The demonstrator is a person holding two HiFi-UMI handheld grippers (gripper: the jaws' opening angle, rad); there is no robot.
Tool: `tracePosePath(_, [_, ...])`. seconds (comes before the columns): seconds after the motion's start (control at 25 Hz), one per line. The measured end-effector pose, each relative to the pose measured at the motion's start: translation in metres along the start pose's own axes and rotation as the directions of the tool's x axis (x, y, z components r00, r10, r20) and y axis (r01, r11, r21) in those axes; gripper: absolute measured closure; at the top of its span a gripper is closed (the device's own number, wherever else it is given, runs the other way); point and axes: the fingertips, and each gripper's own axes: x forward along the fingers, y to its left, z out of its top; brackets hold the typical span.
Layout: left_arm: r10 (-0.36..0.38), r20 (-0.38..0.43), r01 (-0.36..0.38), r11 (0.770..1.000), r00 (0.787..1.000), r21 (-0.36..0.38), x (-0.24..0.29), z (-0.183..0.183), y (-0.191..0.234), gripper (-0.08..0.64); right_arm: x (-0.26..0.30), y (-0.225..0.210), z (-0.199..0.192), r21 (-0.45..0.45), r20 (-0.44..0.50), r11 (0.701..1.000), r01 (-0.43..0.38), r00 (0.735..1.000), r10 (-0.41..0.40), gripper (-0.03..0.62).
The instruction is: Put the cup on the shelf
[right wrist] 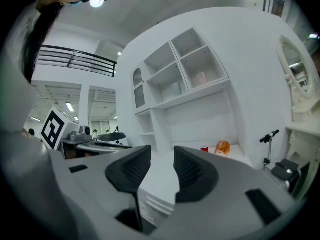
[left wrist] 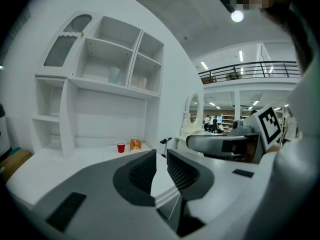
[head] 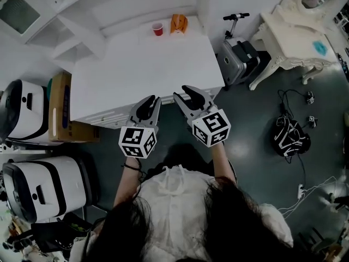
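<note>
My left tongs [head: 154,99] and right tongs [head: 181,93] hover side by side over the near edge of the white table [head: 136,70], each with its jaws drawn almost together and nothing between them. The red cup [head: 157,29] stands upright at the table's far edge, well apart from both, just beside an orange object [head: 179,23] and below the shelf [left wrist: 112,86]. I judge the reach has not begun: next I must open one pair and carry it across to the cup.
</note>
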Motion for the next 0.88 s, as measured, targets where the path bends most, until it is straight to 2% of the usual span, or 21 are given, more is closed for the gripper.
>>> tracePosePath(0.28, [0.021, 0.020, -0.022, 1.000, 1.000, 0.006, -0.038, -0.009, 0.018, 0.485, 0.008, 0.041, -0.008, -0.002, -0.013, 1.000, -0.021, 1.000, 0.021, 0.437])
tracePosePath(0.6, [0.041, 0.048, -0.040, 0.999, 0.998, -0.020, -0.112, -0.023, 0.054, 0.485, 0.024, 0.122, -0.025, -0.032, -0.045, 0.999, -0.039, 0.998, 0.038, 0.437])
tracePosePath(0.88, [0.029, 0.035, -0.029, 0.999, 0.999, 0.017, -0.168, -0.047, 0.063, 0.485, 0.009, 0.184, -0.056, -0.017, -0.070, 1.000, -0.013, 0.997, 0.011, 0.437])
